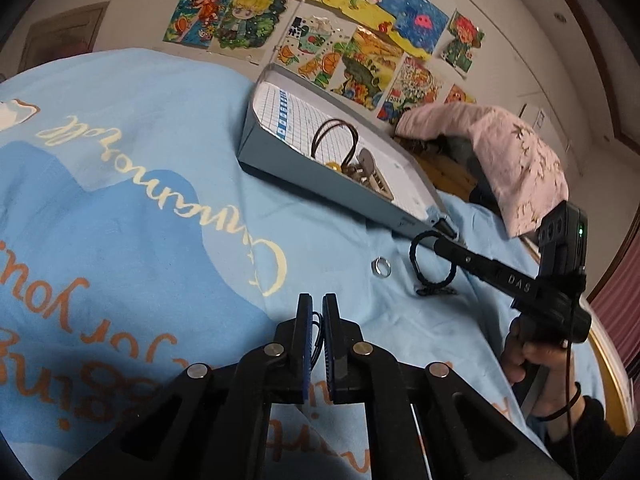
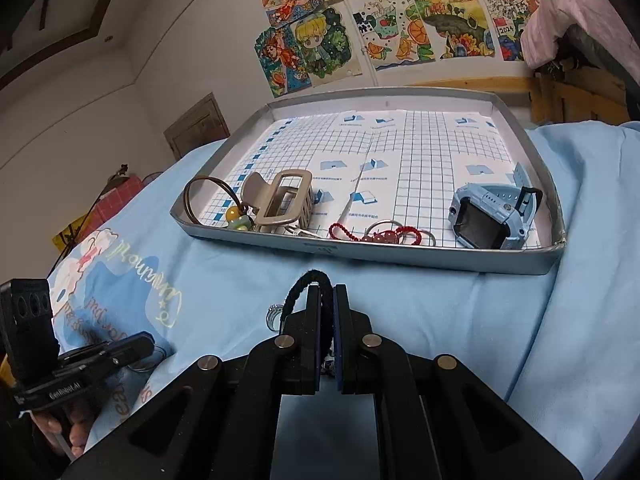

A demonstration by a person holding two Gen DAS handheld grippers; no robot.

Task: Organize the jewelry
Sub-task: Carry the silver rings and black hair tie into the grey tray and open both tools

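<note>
A black braided bracelet (image 2: 310,276) arches out from between the pads of my right gripper (image 2: 326,290), which is shut on it just in front of the grey tray (image 2: 400,256). In the left wrist view the same bracelet (image 1: 413,254) hangs as a loop from the right gripper (image 1: 444,236) over the blue cloth. My left gripper (image 1: 316,300) is shut on a thin dark loop (image 1: 317,332) low over the cloth. A silver ring (image 1: 381,267) lies on the cloth between the two grippers. The tray holds a beige hair claw (image 2: 280,200), a brown hair tie (image 2: 192,196), a red bead bracelet (image 2: 344,232) and a blue watch (image 2: 492,216).
The tray (image 1: 320,184) rests on a light-blue printed bedspread (image 1: 140,200). A pink pillow (image 1: 508,152) lies past the tray's far right end. Colourful drawings (image 2: 380,28) hang on the wall behind. A hand (image 1: 532,360) holds the right gripper's handle.
</note>
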